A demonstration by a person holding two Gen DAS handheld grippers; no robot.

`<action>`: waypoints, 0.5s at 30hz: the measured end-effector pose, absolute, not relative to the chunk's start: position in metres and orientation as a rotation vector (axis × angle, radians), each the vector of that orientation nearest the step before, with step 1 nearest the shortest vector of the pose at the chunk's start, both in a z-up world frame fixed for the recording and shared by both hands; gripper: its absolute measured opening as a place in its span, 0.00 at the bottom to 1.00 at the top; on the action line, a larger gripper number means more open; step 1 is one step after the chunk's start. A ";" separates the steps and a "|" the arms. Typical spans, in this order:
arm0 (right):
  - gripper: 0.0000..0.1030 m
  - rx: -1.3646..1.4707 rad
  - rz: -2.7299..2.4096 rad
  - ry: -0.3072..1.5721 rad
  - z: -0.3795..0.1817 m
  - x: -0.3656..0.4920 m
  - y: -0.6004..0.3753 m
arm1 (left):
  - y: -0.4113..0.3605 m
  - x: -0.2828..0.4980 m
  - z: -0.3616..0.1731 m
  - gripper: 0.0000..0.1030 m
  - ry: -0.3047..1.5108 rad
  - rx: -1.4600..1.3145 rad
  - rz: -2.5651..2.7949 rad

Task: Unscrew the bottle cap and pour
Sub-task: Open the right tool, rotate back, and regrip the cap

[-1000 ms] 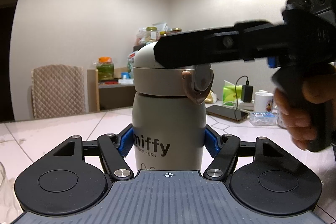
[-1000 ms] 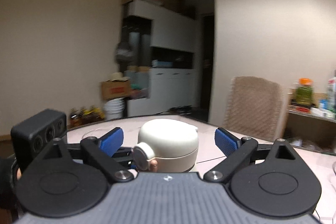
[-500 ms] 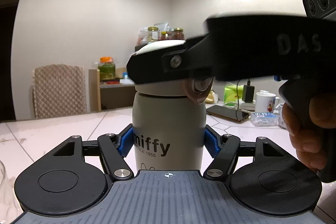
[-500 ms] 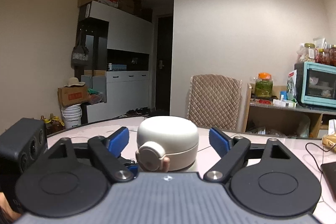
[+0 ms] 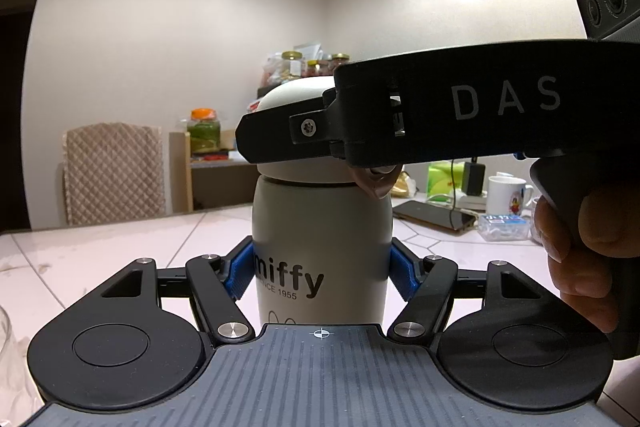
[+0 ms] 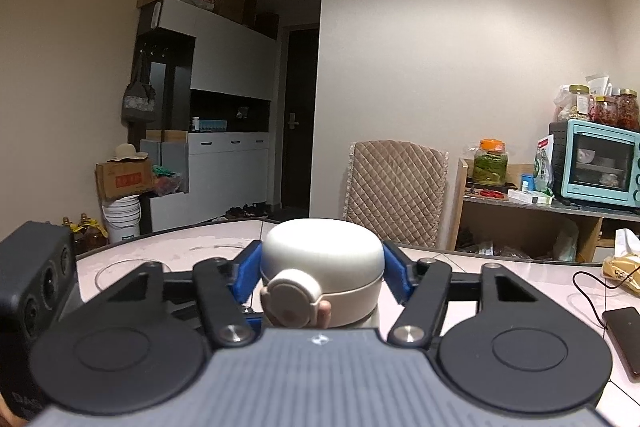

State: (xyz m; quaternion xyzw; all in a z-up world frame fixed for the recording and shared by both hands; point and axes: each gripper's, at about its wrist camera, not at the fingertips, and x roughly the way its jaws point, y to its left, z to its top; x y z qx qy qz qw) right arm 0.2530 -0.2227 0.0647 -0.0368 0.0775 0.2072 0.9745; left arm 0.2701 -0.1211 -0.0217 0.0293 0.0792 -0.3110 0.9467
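Bottle (image 5: 320, 227), beige, printed "miffy", stands upright on the pale tiled counter (image 5: 120, 247), in the middle of the left wrist view. Left claw (image 5: 322, 273) is clenched on the lower body of the bottle: its blue pads (image 5: 240, 273) press against both sides at the level of the printed word. Cap (image 6: 322, 255), a rounded beige dome with a round button on its near side, sits on top of the bottle. Right claw (image 6: 322, 269) is clenched on the cap, one blue pad touching each side of the dome; in the left wrist view the same claw (image 5: 280, 135) reaches in from the right, level, across the cap, and a hand (image 5: 576, 251) grips its black handle at the right edge. A brown tab (image 5: 378, 183) hangs just below the cap on the right side of the bottle.

Background, left wrist view: a quilted chair (image 5: 114, 171) behind the counter, a jar with an orange lid (image 5: 204, 131) on a shelf, and a white mug (image 5: 510, 193), a phone (image 5: 434, 217) and a small clear box (image 5: 502, 227) lying on the counter to the right. Background, right wrist view: a turquoise toaster oven (image 6: 596, 163) on the shelf at right, with jars on top of it.
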 end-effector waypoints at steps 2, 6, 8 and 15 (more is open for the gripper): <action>0.63 -0.077 0.429 0.156 0.065 0.253 -0.224 | -0.118 0.257 -0.028 0.70 0.159 0.061 -0.635; 0.63 -0.080 0.502 0.153 0.065 0.257 -0.234 | -0.116 0.256 -0.029 0.70 0.159 0.061 -0.636; 0.63 -0.083 0.544 0.146 0.065 0.260 -0.239 | -0.123 0.249 -0.032 0.70 0.160 0.055 -0.635; 0.63 -0.084 0.780 0.130 0.065 0.282 -0.270 | -0.130 0.247 -0.037 0.70 0.157 0.058 -0.639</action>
